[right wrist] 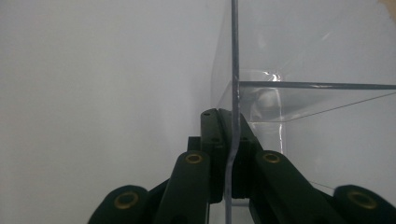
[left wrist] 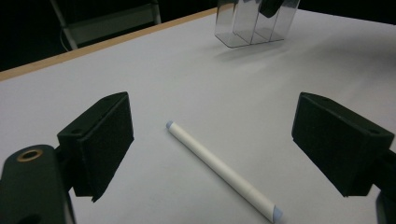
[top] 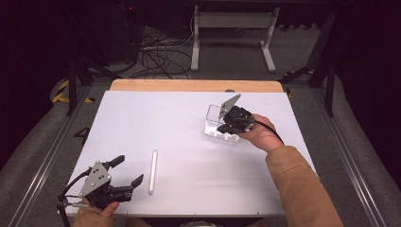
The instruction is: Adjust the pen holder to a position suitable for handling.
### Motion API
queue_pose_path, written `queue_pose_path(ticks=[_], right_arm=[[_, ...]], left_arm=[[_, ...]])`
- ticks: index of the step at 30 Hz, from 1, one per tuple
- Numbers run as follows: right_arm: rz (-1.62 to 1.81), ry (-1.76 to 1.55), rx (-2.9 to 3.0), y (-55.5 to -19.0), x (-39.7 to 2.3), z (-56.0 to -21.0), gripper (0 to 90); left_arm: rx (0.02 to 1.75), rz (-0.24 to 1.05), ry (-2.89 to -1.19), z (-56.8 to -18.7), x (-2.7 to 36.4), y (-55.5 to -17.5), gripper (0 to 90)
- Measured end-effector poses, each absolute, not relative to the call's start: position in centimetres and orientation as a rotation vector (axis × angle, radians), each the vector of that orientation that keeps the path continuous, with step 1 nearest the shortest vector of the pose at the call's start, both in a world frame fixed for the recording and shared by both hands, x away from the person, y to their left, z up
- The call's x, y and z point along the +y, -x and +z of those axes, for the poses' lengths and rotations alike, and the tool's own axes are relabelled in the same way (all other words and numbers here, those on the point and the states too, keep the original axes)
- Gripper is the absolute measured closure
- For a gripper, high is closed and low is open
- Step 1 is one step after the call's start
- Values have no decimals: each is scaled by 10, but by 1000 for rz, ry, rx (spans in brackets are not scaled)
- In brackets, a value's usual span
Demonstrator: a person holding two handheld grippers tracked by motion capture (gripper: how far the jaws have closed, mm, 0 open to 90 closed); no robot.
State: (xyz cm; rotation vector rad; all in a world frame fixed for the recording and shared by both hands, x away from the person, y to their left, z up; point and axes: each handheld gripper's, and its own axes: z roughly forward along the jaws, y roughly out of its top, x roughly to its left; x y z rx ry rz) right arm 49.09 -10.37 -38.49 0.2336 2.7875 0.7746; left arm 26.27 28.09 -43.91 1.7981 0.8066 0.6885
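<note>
White counter [top: 189,118] spreads under us, and we take the clear acrylic holder [top: 218,124] on it as our landmark. Our right hand-held gripper [top: 226,124] is at that holder, jaws clamped tight on one of its thin clear walls; in the right gripper view the wall [right wrist: 233,70] runs straight up from between the pads. Well away from the holder, toward our near-left corner, our left hand-held gripper [top: 128,171] hangs with jaws spread wide and nothing in them. Just beside it, on the holder's side, lies the white pen [top: 152,171], long axis running away from us, roughly toward the counter's far edge. In the left gripper view the pen [left wrist: 223,171] sits on the counter between the open jaws but ahead of them, untouched. So the left hand is nearer by far; we judge it picks up while the right steadies the holder. The holder's compartments are hard to count, its top cut off in the left gripper view.
</note>
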Motion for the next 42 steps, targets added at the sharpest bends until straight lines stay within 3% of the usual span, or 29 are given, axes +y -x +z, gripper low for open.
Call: queue_pose_path(ticks=[8,22,42], right_arm=[[785,-87,2806,-459,-75,-370,879],[722,53,2926,-417,-27,-384,878],[692,83,2990,-409,-21,-402,876]], left_arm=[[810,679,-1796,-439,280,-262,136],[809,676,-1797,-439,281,-262,136],[804,675,-1803,-440,280,-263,136]])
